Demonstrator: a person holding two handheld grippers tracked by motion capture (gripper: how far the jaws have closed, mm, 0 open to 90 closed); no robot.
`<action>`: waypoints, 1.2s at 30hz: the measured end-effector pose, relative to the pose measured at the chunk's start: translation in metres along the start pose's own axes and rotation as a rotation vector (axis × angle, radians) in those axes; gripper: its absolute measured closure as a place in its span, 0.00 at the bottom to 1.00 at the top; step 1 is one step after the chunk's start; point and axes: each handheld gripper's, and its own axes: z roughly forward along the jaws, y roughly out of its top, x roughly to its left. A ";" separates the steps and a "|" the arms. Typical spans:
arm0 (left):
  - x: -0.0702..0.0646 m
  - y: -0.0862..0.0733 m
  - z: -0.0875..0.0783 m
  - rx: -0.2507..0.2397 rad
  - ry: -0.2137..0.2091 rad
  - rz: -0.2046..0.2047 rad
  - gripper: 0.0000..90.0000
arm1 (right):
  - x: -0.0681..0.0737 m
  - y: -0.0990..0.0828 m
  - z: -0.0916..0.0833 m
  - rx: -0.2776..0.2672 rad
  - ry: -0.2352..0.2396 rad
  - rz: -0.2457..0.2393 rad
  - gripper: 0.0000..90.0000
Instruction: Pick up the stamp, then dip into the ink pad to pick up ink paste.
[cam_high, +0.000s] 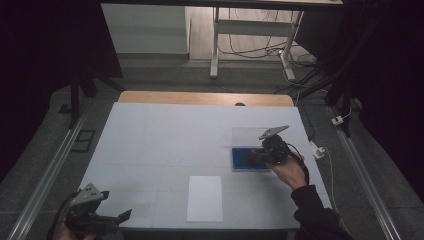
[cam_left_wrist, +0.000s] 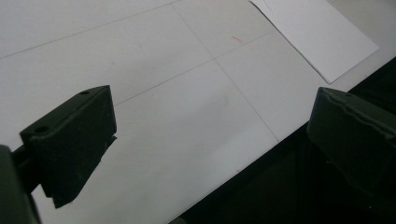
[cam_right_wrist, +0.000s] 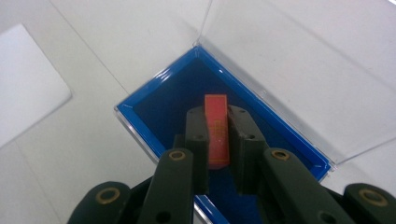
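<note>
Red card (cam_right_wrist: 217, 130), thin, flat and printed with faint gold lines, stands on edge over the blue tray (cam_right_wrist: 140, 109) at the table's (cam_high: 150, 145) three o'clock, pinched by the right gripper (cam_right_wrist: 218, 133). At seven o'clock, the left gripper (cam_left_wrist: 205, 140) hangs empty, jaws wide apart.

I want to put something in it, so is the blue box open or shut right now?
Open. The blue box has its clear lid swung back, leaving the inside bare, and the right gripper holds a red piece over it.

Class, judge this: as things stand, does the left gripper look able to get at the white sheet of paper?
Probably yes: the left gripper is open at the table's near edge, and bare table lies between it and the white paper.
</note>
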 end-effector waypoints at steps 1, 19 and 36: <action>0.000 0.000 0.000 0.001 0.002 0.002 0.02 | 0.000 0.000 -0.001 -0.010 0.001 0.013 0.89; -0.001 0.000 0.000 -0.003 0.000 0.003 0.02 | 0.004 -0.001 -0.017 -0.050 0.027 0.073 0.89; 0.000 0.000 0.001 0.003 -0.001 0.000 0.03 | 0.006 0.003 -0.004 -0.025 -0.015 0.041 0.89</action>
